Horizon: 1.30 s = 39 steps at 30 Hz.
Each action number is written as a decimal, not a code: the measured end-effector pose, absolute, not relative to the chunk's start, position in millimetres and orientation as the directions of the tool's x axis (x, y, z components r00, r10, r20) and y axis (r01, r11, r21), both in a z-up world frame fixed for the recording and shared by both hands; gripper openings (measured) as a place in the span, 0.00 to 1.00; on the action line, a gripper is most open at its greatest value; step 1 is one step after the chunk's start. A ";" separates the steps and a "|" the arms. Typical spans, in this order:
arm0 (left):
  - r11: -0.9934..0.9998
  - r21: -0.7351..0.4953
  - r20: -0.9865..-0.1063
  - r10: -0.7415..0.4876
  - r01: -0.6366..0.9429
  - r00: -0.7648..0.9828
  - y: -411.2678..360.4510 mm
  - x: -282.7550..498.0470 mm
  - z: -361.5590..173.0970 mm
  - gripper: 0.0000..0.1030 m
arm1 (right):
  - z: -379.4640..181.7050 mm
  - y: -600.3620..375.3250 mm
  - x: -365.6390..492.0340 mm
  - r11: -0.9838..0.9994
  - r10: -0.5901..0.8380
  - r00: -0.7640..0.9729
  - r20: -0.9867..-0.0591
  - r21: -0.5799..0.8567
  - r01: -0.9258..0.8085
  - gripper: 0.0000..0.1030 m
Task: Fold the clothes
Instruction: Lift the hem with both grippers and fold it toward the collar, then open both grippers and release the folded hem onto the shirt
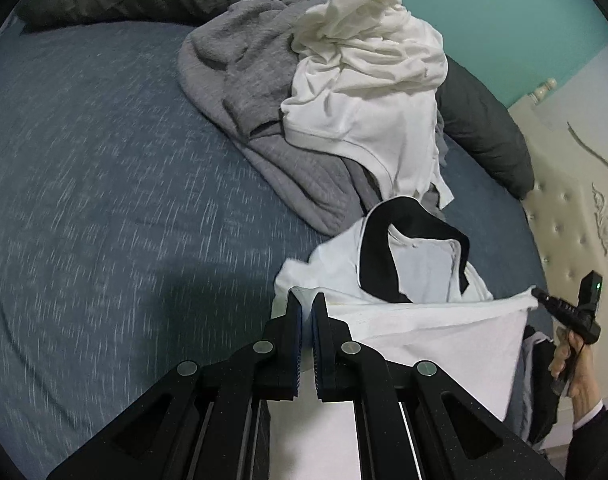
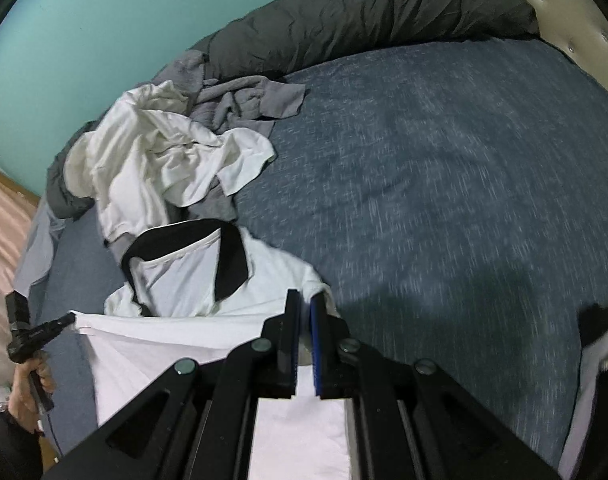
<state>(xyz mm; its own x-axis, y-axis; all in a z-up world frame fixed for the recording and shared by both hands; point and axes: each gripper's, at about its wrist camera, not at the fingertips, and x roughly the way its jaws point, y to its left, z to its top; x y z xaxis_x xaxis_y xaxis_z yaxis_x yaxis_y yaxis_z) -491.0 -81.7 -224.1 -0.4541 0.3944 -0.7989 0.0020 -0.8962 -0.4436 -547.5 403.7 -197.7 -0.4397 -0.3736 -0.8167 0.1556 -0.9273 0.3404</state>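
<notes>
Stretching between the two grippers, a white shirt with a black collar [image 1: 416,280] hangs just over the blue bedsheet [image 1: 104,200], its pinched edge pulled taut and its collar end slumped on the bed. The left gripper [image 1: 307,300] is clamped on one corner, the right gripper [image 2: 304,300] on the other. Beyond lies a heap of white garments [image 1: 364,80] on a grey towel [image 1: 244,80], near dark pillows [image 2: 364,20].

You have two claws, the left claw [image 1: 307,300] and the right claw [image 2: 305,300], and one white shirt with black collar [image 1: 408,264]. On the one bed [image 1: 104,200] you have one grey garment [image 1: 240,80], one white garment [image 1: 368,80] and one dark duvet [image 2: 364,20].
</notes>
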 end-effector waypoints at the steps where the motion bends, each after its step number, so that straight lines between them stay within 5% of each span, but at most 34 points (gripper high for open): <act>1: -0.898 -0.440 -0.801 0.392 0.002 -0.453 -81.4 -494.6 -228.9 0.04 | -199.7 403.3 -551.9 -0.928 -0.373 -0.442 -0.816 0.340 0.154 0.04; 10: -0.876 -0.478 -0.804 0.406 0.067 -0.435 -88.9 -509.2 -281.0 0.09 | -247.8 400.4 -573.4 -0.937 -0.347 -0.450 -0.823 0.326 0.126 0.04; 14: -0.862 -0.497 -0.779 0.390 0.104 -0.491 -103.5 -501.4 -274.9 0.39 | -262.1 397.9 -576.7 -0.960 -0.277 -0.445 -0.852 0.265 0.090 0.10; 17: -0.847 -0.520 -0.757 0.396 0.112 -0.520 -118.2 -481.5 -262.0 0.44 | -255.2 402.2 -572.2 -0.982 -0.187 -0.495 -0.848 0.177 0.068 0.34; 18: -0.853 -0.512 -0.760 0.397 0.099 -0.514 -119.0 -471.9 -258.6 0.44 | -250.4 408.7 -568.6 -0.980 -0.190 -0.515 -0.836 0.190 0.055 0.52; 19: -0.856 -0.510 -0.761 0.404 0.084 -0.508 -119.5 -461.8 -255.9 0.44 | -245.5 415.5 -564.7 -0.979 -0.192 -0.533 -0.824 0.202 0.040 0.60; 30: -0.817 -0.576 -0.751 0.517 0.025 -0.410 -111.3 -304.6 -276.3 0.45 | -260.2 466.3 -427.2 -0.897 -0.426 -0.470 -0.773 0.429 0.107 0.61; 39: -0.765 -0.637 -0.729 0.559 0.093 -0.396 -102.1 -252.8 -299.1 0.48 | -305.1 469.5 -349.6 -0.855 -0.495 -0.396 -0.773 0.515 0.063 0.62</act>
<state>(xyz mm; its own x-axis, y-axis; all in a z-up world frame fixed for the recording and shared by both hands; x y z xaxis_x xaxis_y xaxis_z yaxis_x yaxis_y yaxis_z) -252.8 -102.1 -299.1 -0.3962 0.5587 -0.7286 0.0931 -0.7650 -0.6373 -349.6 469.5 -305.1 -0.3961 -0.4950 -0.7734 0.0632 -0.8550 0.5148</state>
